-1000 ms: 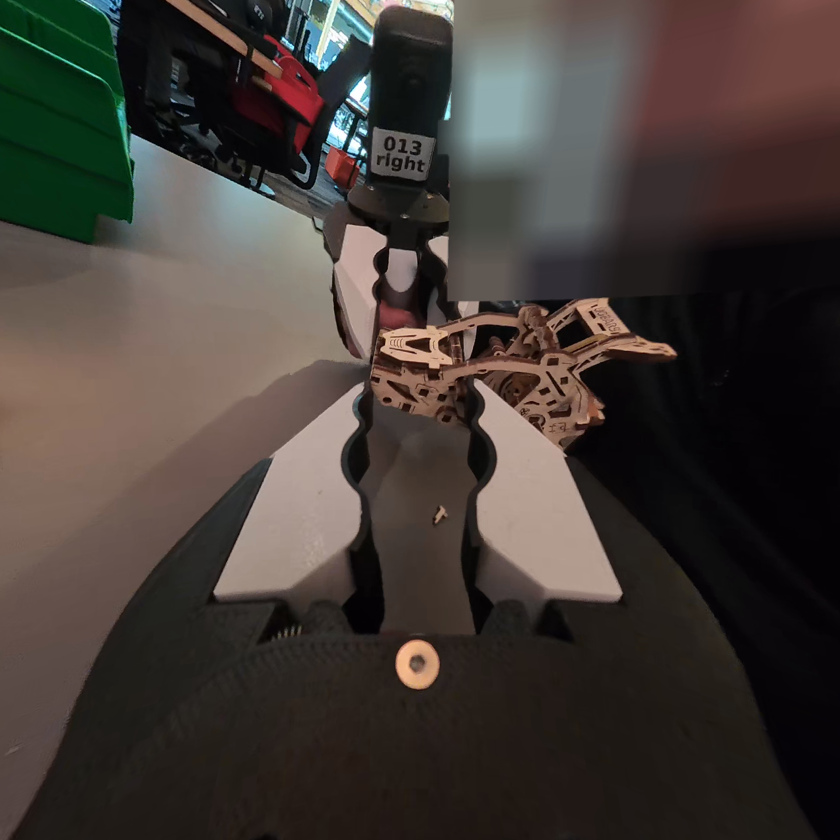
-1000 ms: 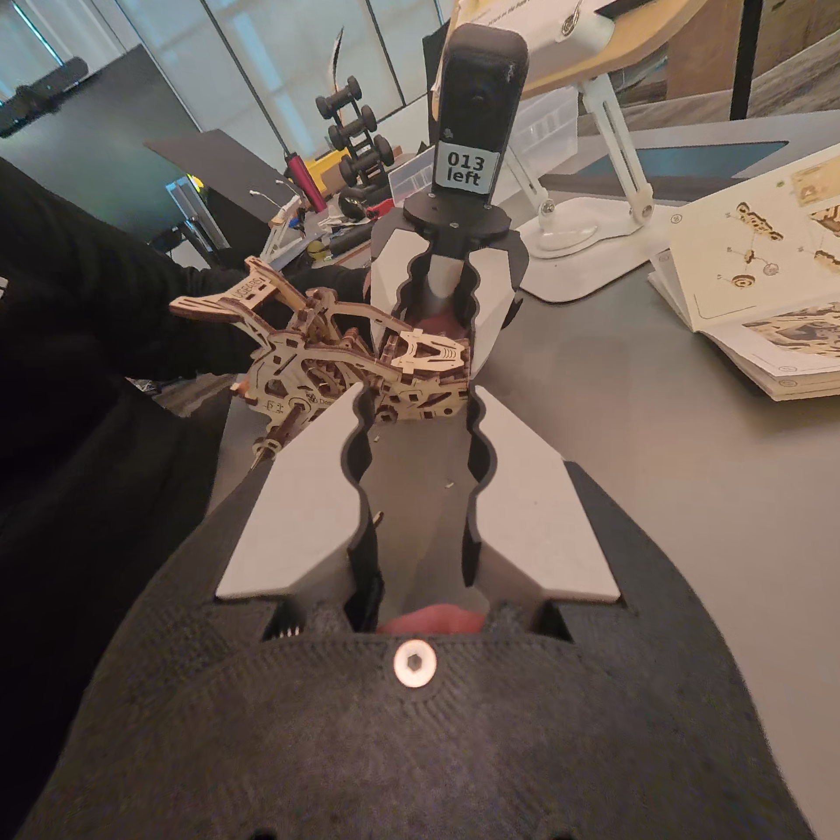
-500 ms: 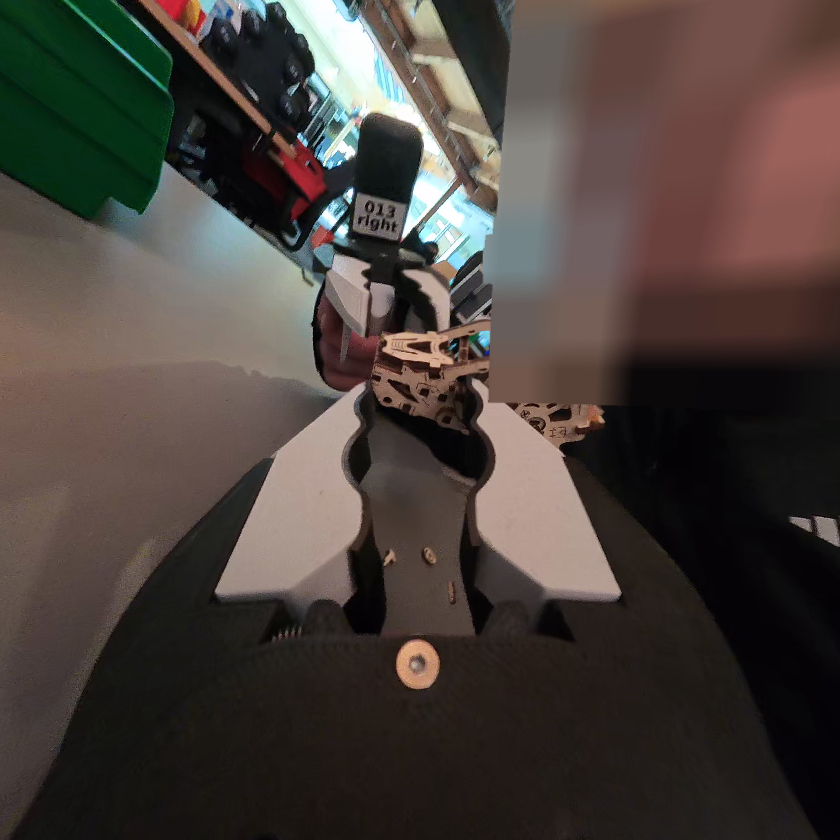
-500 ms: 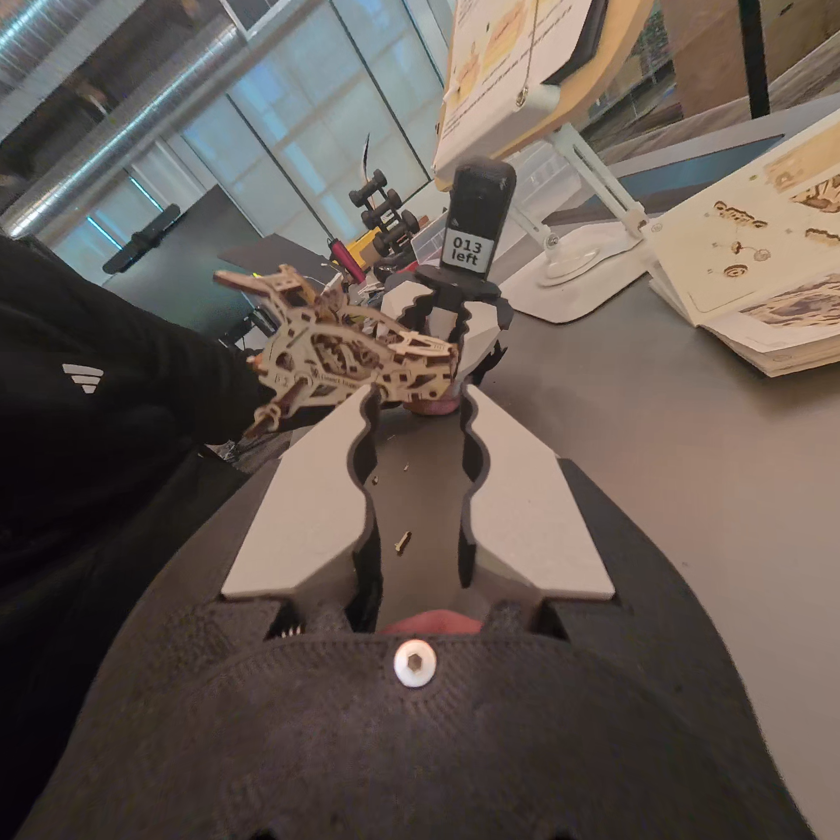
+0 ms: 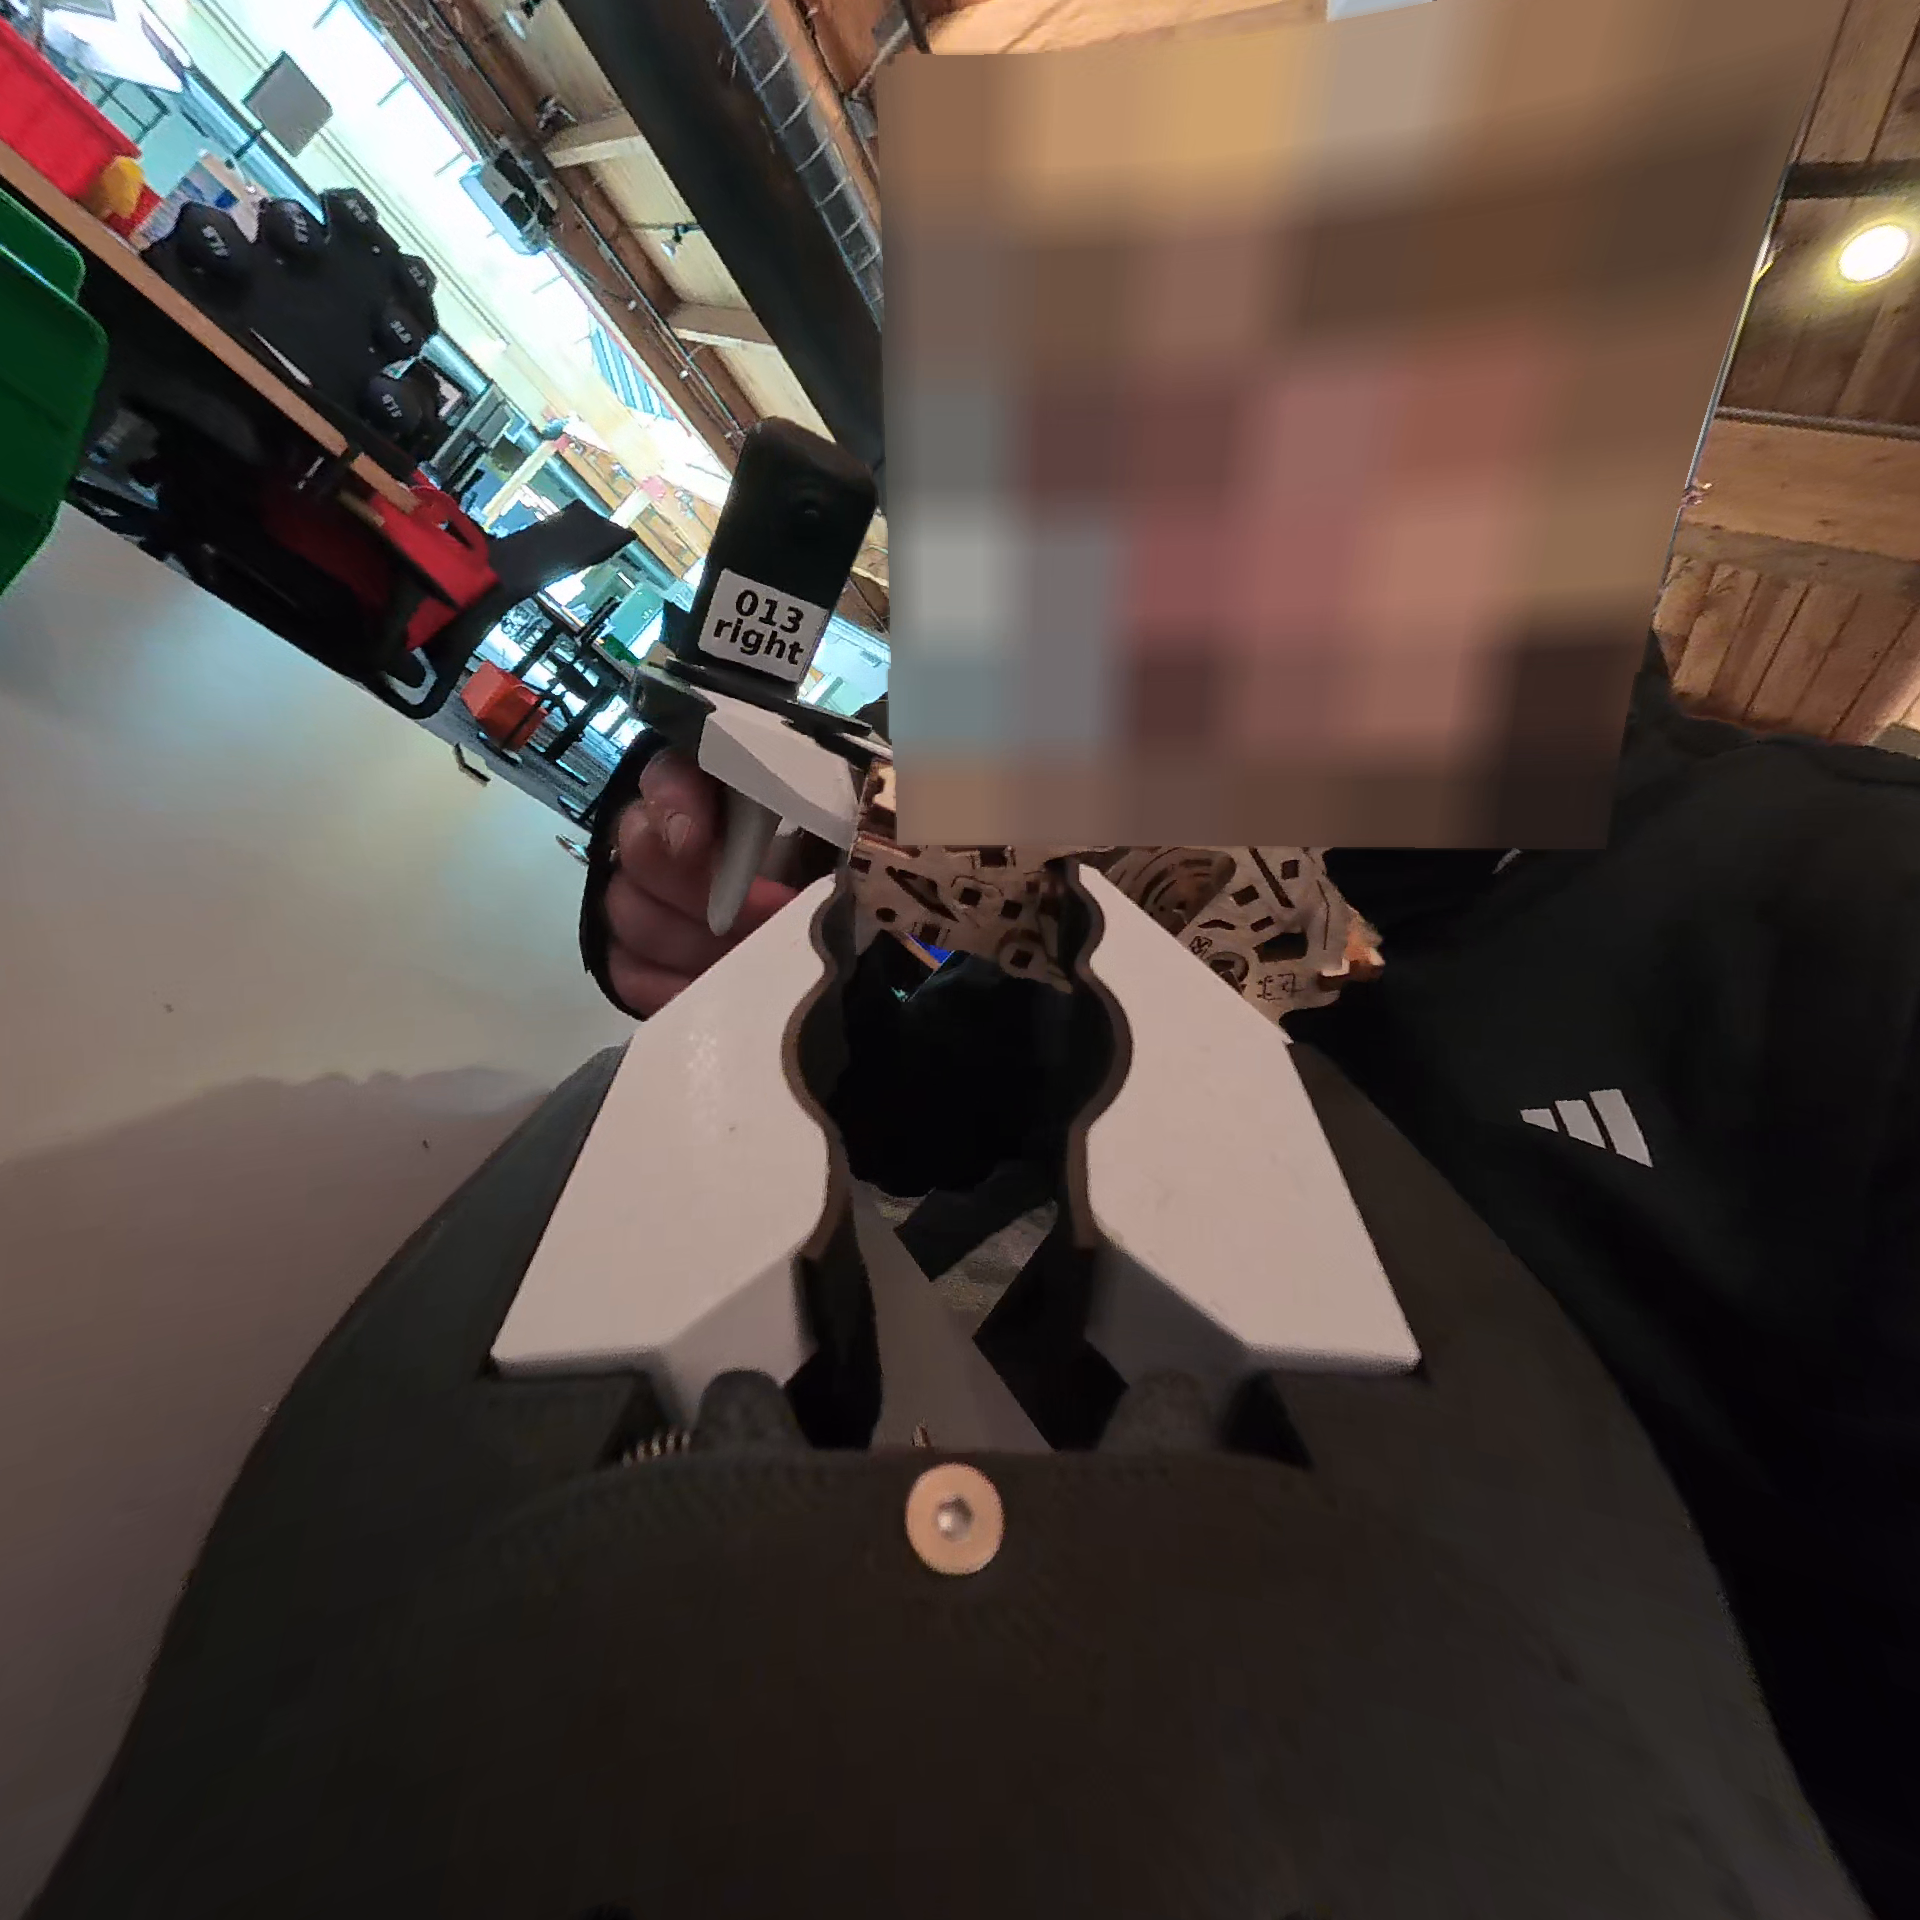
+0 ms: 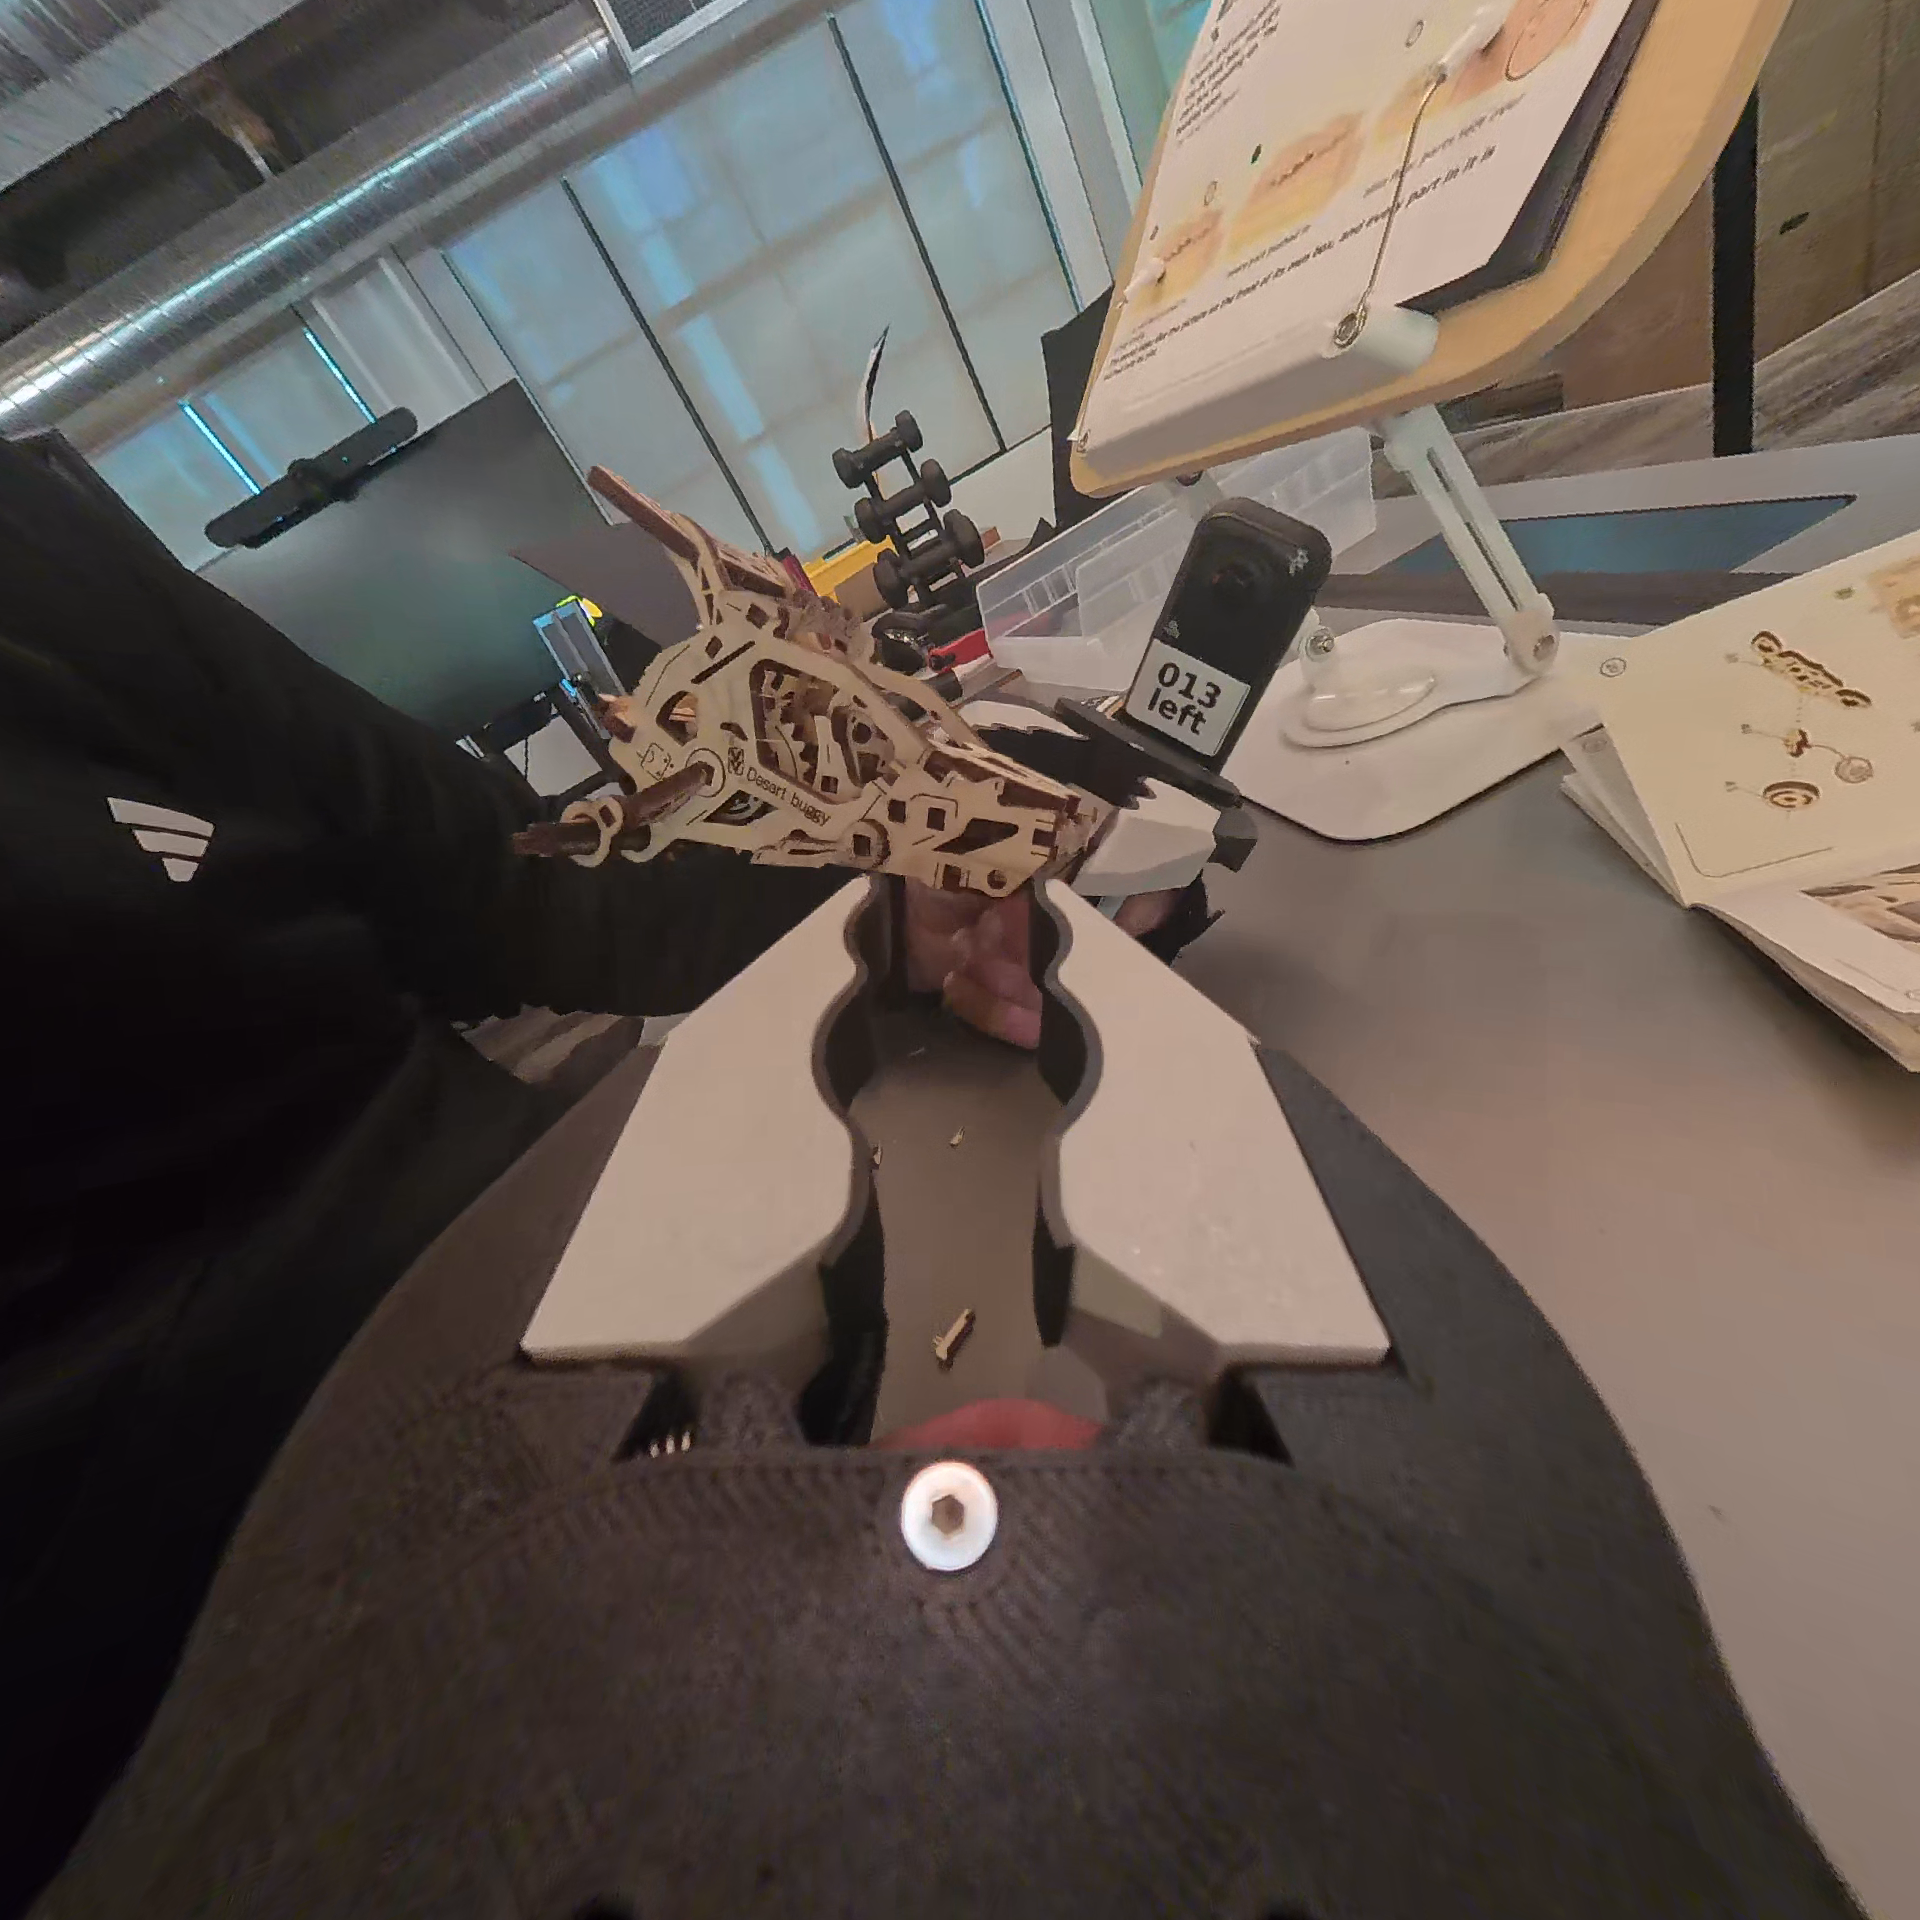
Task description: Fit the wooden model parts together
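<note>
Aloft, the wooden buggy model (image 6: 831, 769) is held clear above the grey table (image 6: 1455, 1091), nose pinched by both left gripper (image 5: 951, 894) and right gripper (image 6: 951, 894). Risk judged: opposing twist could snap thin struts. Pale laser-cut fretwork, dark axle pegs protruding, gears visible inside.

Pale wood, white fingers, black sleeves

The wooden model (image 6: 831, 769) is pale tan with dark brown cut-outs and burnt edges; both grippers have white fingers (image 6: 727, 1153) on black bodies; the tabletop (image 6: 1455, 1091) is plain grey; the sleeve (image 6: 312, 831) is black with white stripes; the bin (image 5: 42, 364) at the far edge is green.
</note>
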The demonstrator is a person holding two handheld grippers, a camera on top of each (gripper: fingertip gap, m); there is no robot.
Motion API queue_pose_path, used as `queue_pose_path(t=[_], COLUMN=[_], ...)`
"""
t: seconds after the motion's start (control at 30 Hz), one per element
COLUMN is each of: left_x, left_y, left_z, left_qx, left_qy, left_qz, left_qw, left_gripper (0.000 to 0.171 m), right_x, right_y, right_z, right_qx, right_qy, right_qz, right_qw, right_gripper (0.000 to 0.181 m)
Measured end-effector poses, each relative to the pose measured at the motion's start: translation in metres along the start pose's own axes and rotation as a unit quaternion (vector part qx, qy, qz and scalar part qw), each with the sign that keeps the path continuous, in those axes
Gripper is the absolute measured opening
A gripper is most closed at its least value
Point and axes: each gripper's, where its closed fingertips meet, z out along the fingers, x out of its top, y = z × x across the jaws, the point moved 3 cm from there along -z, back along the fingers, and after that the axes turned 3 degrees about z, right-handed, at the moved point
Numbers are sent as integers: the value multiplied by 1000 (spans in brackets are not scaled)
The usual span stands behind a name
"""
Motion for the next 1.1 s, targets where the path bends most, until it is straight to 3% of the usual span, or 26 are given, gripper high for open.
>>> queue_pose_path(t=[0.27, 0.57, 0.83, 0.93, 1.1], left_x=[2, 6, 2, -1, -6], left_y=[6, 13, 17, 16, 12], left_z=[1, -6, -6, -4, -3], left_qx=[-12, 65, 215, 238, 247], left_qy=[9, -29, -151, -176, -181], left_qz=[5, 65, 208, 231, 246], left_qw=[1000, 995, 942, 927, 920], left_gripper=[36, 36, 36, 36, 37], right_x=[4, 12, 3, -2, -12], right_y=[-4, -13, -15, -16, -11], right_z=[3, -2, 1, 3, 2], right_qx=[1, -23, -5, -6, -7], right_qy=[9, 14, 22, 12, -1], right_qz=[-6, -43, 0, 3, 26], right_qw=[1000, 999, 1000, 1000, 1000], right_gripper=[22, 22, 9, 10, 1])
